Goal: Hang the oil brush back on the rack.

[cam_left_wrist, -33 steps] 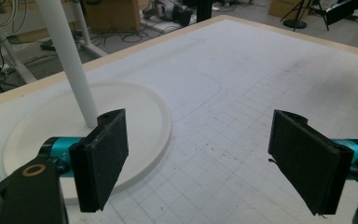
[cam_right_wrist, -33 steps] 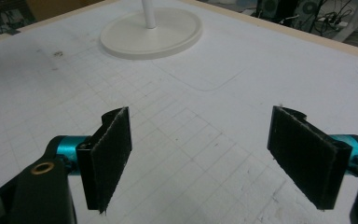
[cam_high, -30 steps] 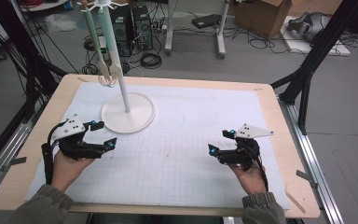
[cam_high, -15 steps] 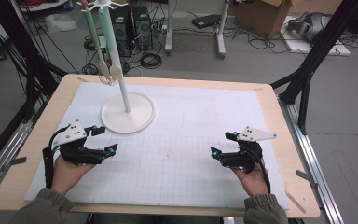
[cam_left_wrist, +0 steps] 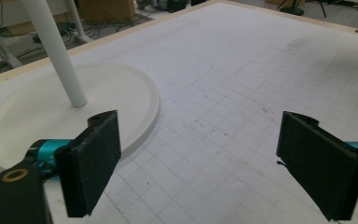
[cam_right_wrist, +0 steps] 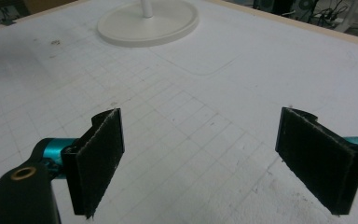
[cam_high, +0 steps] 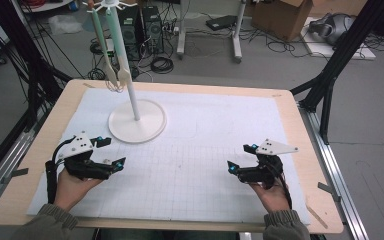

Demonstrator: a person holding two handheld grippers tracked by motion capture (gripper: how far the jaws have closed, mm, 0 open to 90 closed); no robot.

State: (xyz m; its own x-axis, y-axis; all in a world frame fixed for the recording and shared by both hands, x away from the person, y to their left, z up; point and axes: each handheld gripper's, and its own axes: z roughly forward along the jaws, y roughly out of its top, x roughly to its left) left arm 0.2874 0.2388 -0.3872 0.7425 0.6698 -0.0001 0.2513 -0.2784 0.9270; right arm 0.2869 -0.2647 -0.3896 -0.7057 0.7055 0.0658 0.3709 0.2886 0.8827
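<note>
**A:** Stand, whereabouts?

**B:** At eleven o'clock on the white mat. Round base flat down, thin pole upright from its centre. Two long utensils hanging from the top, dangling close beside the pole at roughly nine o'clock of it.

**A:** And the tools?

**B:** Left gripper low at eight o'clock of the table, held in hand. Jaws wide, just been opening, nothing between them. Near the base, at about seven o'clock of it, not touching. Right gripper at four o'clock, likewise spread wide and empty, well apart from the stand.

**A:** Handling, at a guess?

**B:** Stiff throughout, probably metal or hard plastic. Likely weighty at the bottom, tall and tippy higher up. Smooth painted finish, so possibly slippery under the pads.

**A:** Where to take hold?

**B:** Low on the pole, just above the base, one pad on either side. Narrow enough there for these jaws and close to the weight, so less lever for tipping. Not the rim of the base: broad, flat, lying tight on the mat. Not high on the pole either.

**A:** Anything to mind?

**B:** Those utensils. Light, loose, free to swing, perhaps to slip off if jolted. Better moved slowly and kept upright.
</note>
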